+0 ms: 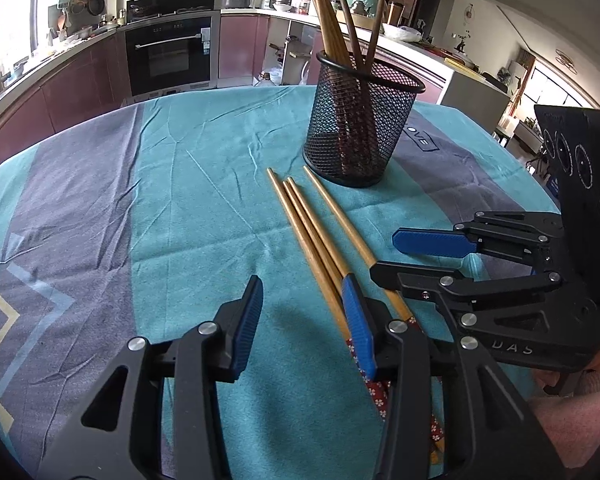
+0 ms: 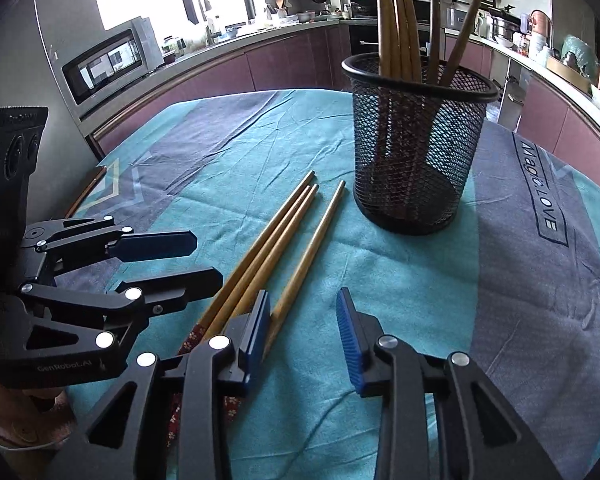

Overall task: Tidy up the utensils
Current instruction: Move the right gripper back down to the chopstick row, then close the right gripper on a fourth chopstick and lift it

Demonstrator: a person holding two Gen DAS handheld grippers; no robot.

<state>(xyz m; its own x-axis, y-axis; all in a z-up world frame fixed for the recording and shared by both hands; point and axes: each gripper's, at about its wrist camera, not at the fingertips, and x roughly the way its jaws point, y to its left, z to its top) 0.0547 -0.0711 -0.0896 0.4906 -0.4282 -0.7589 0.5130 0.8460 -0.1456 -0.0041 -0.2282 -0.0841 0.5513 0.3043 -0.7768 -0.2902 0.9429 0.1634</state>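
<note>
A: Picking up the three loose chopsticks (image 2: 284, 248) lying just in front of the mesh cup (image 2: 416, 140). Tips?

B: Both grippers' jaws are apart, empty. Straddle one stick with the right gripper (image 2: 304, 328), lift, then drop it in upright.

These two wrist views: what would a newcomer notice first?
First, the black wire-mesh cup, standing upright on the teal and grey tablecloth with wooden chopsticks inside. In front of it, three loose light-wood chopsticks lie side by side, between the two blue-padded grippers.
</note>
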